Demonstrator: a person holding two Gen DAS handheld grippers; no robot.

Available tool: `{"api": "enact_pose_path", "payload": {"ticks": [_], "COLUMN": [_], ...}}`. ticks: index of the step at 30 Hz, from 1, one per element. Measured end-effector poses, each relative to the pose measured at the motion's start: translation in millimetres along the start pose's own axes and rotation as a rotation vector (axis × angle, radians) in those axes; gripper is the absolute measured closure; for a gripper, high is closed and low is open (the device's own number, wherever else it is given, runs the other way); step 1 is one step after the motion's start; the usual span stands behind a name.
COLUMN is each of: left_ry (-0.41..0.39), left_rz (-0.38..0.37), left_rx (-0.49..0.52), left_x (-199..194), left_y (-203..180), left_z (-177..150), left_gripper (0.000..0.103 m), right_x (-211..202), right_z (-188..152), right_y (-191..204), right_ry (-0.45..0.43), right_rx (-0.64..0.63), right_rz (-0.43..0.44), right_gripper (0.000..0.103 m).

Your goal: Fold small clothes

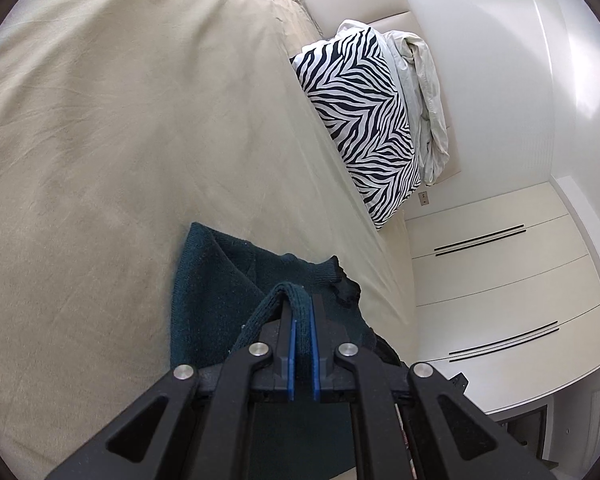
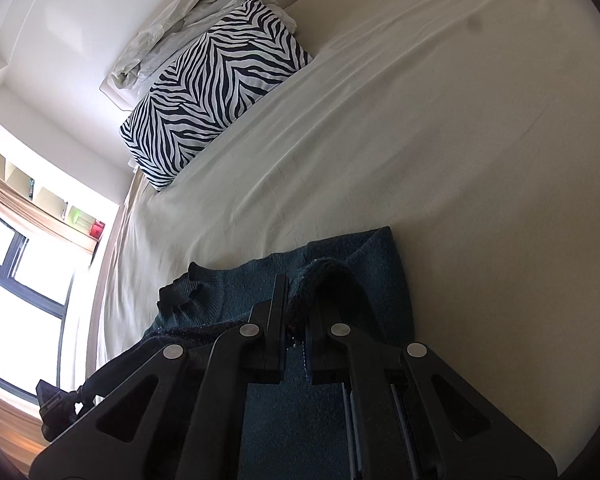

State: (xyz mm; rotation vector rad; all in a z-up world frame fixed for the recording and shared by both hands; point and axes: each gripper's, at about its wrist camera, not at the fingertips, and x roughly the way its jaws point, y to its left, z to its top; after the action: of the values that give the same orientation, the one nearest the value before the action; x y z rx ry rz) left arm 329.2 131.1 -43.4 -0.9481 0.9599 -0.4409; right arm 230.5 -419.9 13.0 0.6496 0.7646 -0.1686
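Observation:
A dark teal knitted garment [image 1: 216, 292] lies on the beige bed sheet [image 1: 112, 128]. My left gripper [image 1: 302, 312] is shut on a folded edge of it, which loops up between the blue pads. In the right wrist view the same garment [image 2: 380, 280] spreads under my right gripper [image 2: 298, 304], which is shut on another raised edge of it. A ribbed cuff or collar [image 2: 188, 292] sticks out to the left. The cloth under both grippers is hidden.
A zebra-print pillow [image 1: 364, 120] lies at the head of the bed with a crumpled white cover [image 1: 424, 92] behind it. White drawers [image 1: 500, 280] stand beside the bed. A window [image 2: 16, 280] and shelf are on the other side. The sheet [image 2: 420, 100] stretches wide.

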Motion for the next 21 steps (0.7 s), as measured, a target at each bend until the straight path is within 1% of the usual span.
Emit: {"api": "enact_pose_path", "payload": {"ticks": [2,4,5,6,7,8,9,10,11,12,13,18,21], "left_ry": [0.011,0.030,0.038,0.033,0.019,0.002,-0.011,-0.016,-0.018,-0.021,-0.024,-0.054,-0.052], "left_rz": [0.036,0.067,0.072,0.079,0.087,0.088,0.081,0.076,0.077,0.086,0.095,0.123,0.145], "left_rx": [0.013,0.023,0.032,0.046,0.062,0.075,0.084,0.089,0.092,0.094,0.100,0.140,0.167], "left_x": [12,24,28,28,26,22,18,15,11,8,4,-20,-31], "left_y": [5,10,11,11,9,7,6,6,6,6,6,8,13], "left_z": [5,10,11,11,11,11,11,10,9,7,5,-18,-41], "left_gripper": [0.096,0.093,0.081,0.063,0.054,0.040,0.034,0.034,0.033,0.033,0.033,0.033,0.033], "right_x": [15,31,39,43,43,40,35,30,26,20,14,-16,-30], "right_z": [6,10,11,12,11,11,10,10,10,9,8,-6,-27], "right_y": [-5,-11,-16,-20,-22,-23,-24,-26,-29,-34,-36,-35,-28], "right_ry": [0.007,0.051,0.077,0.085,0.070,0.047,0.025,0.011,0.003,-0.007,-0.016,-0.017,0.003], "right_rx": [0.027,0.054,0.079,0.099,0.102,0.094,0.085,0.084,0.094,0.110,0.116,0.040,-0.067], "right_rz": [-0.003,-0.021,-0.013,0.010,0.011,0.003,0.001,0.002,0.004,0.007,0.004,-0.031,-0.069], "right_gripper": [0.097,0.095,0.093,0.092,0.089,0.085,0.083,0.072,0.055,0.047,0.042,0.042,0.042]}}
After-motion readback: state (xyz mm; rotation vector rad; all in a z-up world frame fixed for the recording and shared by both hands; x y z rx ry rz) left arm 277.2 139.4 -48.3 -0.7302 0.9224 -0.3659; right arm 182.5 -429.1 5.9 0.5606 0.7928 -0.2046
